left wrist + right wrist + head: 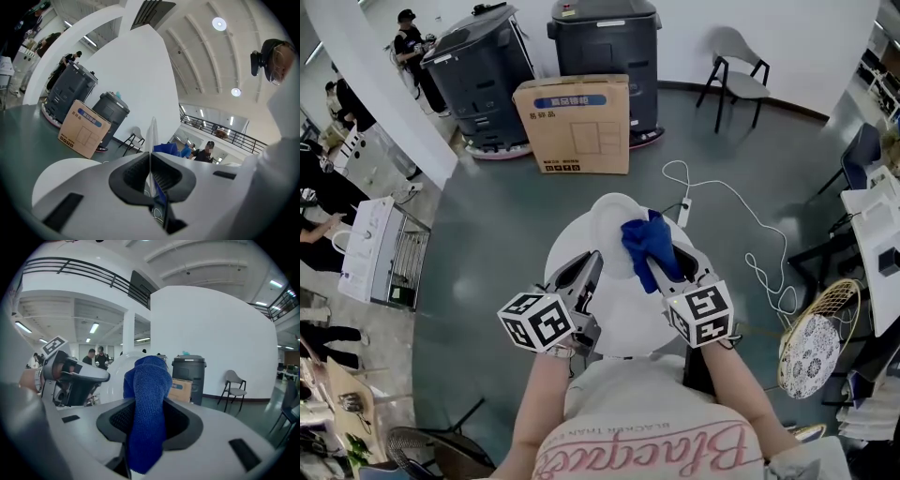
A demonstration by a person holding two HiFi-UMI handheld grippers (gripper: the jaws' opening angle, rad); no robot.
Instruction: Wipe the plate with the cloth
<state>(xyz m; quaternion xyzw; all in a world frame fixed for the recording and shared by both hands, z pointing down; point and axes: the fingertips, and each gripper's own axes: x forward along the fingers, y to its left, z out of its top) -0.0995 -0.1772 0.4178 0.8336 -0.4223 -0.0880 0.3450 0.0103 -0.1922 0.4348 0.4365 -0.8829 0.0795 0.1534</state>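
Plate (612, 217) held on edge above the round table (623, 328), rim pinched in the closed left gripper (591, 267). Right gripper (678, 267) clamps the blue cloth (645, 242) (apparently against the plate's face). Wiping step, I judge. Next: sweep the cloth across while keeping the plate steady.

Your right tongs (149, 416) are clamped on the blue cloth (150, 390), which bunches up above the jaws and hangs out below them. Just behind it stands the white plate (116, 371), with your left tongs (96, 376) at its left side. Farther back are a dark bin (189, 373), a cardboard box (181, 390) and a chair (234, 382).
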